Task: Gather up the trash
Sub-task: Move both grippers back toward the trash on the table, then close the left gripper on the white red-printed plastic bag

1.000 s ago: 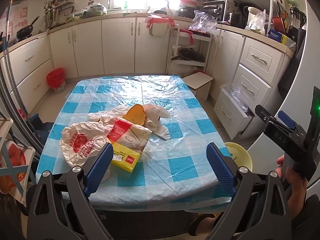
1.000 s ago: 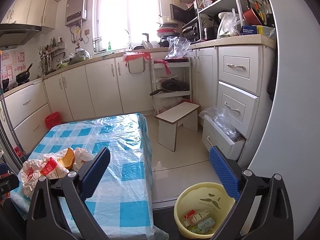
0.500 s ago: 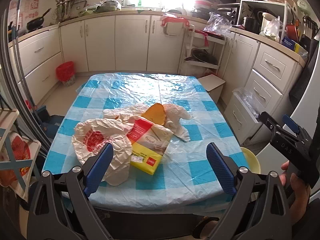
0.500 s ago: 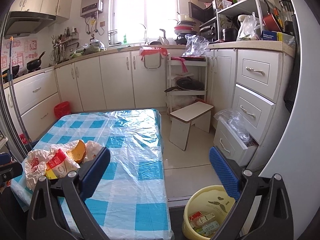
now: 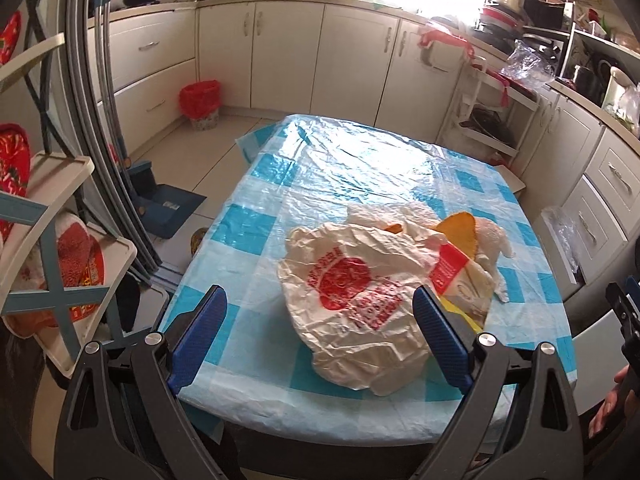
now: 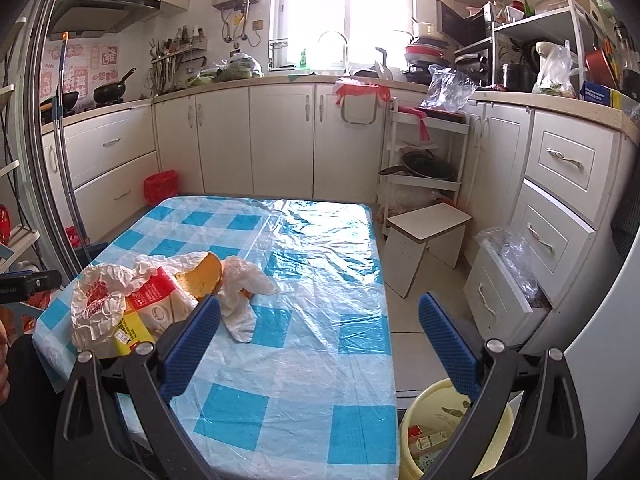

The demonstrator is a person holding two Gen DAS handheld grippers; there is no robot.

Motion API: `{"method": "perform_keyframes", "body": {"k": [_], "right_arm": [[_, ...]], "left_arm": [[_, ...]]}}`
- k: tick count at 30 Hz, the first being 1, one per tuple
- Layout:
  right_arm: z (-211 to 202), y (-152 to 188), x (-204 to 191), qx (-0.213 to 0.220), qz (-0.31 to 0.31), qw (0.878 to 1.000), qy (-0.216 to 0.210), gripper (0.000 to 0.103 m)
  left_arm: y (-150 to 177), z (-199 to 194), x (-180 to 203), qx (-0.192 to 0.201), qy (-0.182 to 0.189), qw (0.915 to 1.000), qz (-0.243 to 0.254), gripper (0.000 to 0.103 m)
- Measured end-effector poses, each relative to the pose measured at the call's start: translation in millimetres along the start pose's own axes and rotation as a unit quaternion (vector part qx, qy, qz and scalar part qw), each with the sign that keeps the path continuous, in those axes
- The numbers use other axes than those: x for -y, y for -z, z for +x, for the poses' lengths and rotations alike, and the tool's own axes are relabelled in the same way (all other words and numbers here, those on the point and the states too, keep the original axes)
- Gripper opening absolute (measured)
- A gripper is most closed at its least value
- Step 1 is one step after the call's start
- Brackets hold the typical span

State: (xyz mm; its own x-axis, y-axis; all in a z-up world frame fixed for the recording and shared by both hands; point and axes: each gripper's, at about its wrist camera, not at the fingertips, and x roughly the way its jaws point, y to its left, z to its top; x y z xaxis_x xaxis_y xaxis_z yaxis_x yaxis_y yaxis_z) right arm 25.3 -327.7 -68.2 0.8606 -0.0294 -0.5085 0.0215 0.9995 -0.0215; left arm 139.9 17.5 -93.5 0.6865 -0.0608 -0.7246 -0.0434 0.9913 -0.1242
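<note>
A heap of trash lies on the blue-checked table (image 5: pixel 256 224): a crumpled white bag with red print (image 5: pixel 352 300) (image 6: pixel 100 304), a red, white and yellow packet (image 5: pixel 460 276) (image 6: pixel 148 308), an orange piece (image 5: pixel 460 232) (image 6: pixel 204 276) and white plastic (image 6: pixel 244 280). My left gripper (image 5: pixel 320 324) is open and held just before the printed bag, touching nothing. At the table's right front my right gripper (image 6: pixel 320 344) is open and holds nothing. A yellow bucket (image 6: pixel 436 404) with cartons stands on the floor below it.
White cabinets line the walls. A white stool (image 6: pixel 424 236) and an open drawer with a clear bag (image 6: pixel 508 264) are right of the table. A red bin (image 5: pixel 200 100) stands at the far left, a white rack (image 5: pixel 60 248) to the left.
My left gripper has swung left and closer, so the printed bag now sits between its fingers' line of sight. The right gripper has shifted left toward the table.
</note>
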Motion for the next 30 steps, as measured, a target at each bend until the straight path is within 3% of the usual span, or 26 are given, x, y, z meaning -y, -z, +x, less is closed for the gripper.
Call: {"method": "perform_keyframes", "body": {"k": [11, 17, 20, 22, 25, 30], "right_arm": [[20.8, 6.9, -16.5, -0.029, -0.017, 0.999, -0.018, 0.095], [28.5, 10.4, -23.0, -0.041, -0.024, 0.999, -0.025, 0.095], [31.6, 11.7, -26.3, -0.047, -0.026, 0.998, -0.029, 0.095], [33.5, 12.1, -28.3, -0.050, -0.029, 0.998, -0.030, 0.095], [35.5, 13.0, -31.4, -0.053, -0.032, 0.998, -0.033, 0.095], [38.0, 14.0, -35.1, -0.056, -0.033, 0.997, -0.038, 0.095]], "left_arm": [[-5.2, 60.2, -32.8, -0.061, 0.045, 0.9969, -0.023, 0.090], [-9.1, 82.3, -39.4, -0.070, 0.075, 0.9939, -0.041, 0.089], [-10.5, 91.2, -39.4, -0.080, 0.094, 0.9911, -0.052, 0.073], [-10.6, 96.6, -38.2, -0.088, 0.098, 0.9897, -0.055, 0.047], [-10.3, 98.2, -37.4, -0.092, 0.107, 0.9881, -0.060, 0.018], [-15.9, 79.4, -48.6, -0.067, 0.122, 0.9872, -0.079, 0.011]]}}
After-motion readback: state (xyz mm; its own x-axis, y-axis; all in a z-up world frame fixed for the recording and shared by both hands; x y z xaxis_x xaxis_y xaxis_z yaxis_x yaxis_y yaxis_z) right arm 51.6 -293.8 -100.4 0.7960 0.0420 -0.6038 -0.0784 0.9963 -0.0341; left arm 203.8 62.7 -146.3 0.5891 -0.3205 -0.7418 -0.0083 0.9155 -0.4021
